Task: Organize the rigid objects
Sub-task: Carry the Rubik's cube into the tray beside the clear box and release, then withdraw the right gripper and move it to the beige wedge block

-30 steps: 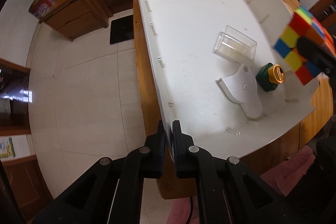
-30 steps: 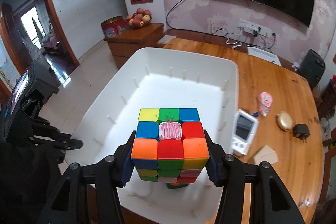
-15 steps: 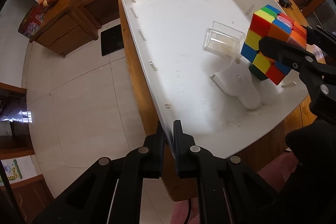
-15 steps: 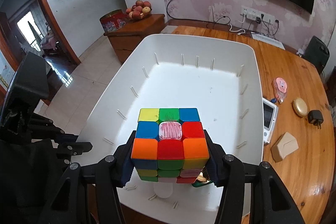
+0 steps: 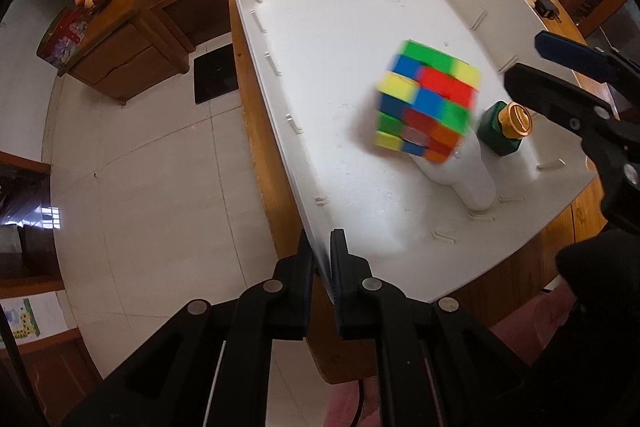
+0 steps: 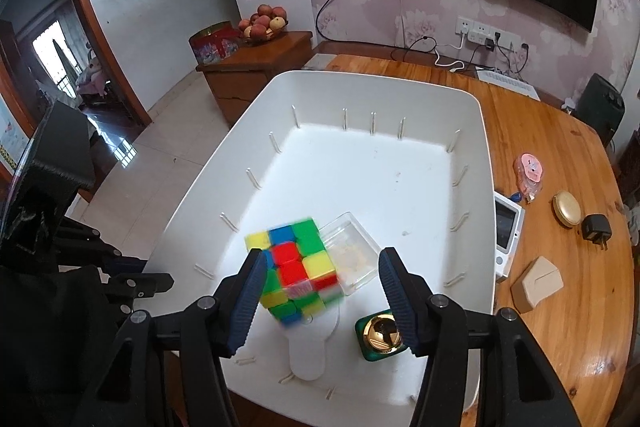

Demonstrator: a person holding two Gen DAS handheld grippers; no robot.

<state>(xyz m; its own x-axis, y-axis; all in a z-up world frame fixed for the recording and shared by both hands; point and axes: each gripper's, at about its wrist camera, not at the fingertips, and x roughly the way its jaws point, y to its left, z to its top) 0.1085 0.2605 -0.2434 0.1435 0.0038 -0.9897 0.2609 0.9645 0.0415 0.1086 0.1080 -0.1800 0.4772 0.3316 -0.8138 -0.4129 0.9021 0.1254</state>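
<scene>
A large white bin (image 5: 276, 39) (image 6: 486, 163) sits on a wooden table. My left gripper (image 5: 322, 251) is shut on the bin's near rim. My right gripper (image 6: 322, 279) is open above the bin; it shows at the right of the left wrist view (image 5: 524, 59). A multicoloured puzzle cube (image 5: 428, 107) (image 6: 296, 267) is blurred, free of the fingers, over the bin floor. In the bin lie a clear plastic box (image 6: 354, 255), a white flat piece (image 5: 468, 175) (image 6: 310, 351) and a green bottle with a gold cap (image 5: 504, 127) (image 6: 380, 341).
On the table right of the bin lie a white handheld device (image 6: 507, 227), a pink packet (image 6: 529, 171), a gold compact (image 6: 566, 209), a black plug (image 6: 597, 229) and a beige block (image 6: 536, 285). A wooden cabinet with fruit (image 6: 262, 23) stands beyond the table.
My right gripper has opened and let go of the cube, which drops blurred into the bin. My left gripper has stayed shut on the rim.
</scene>
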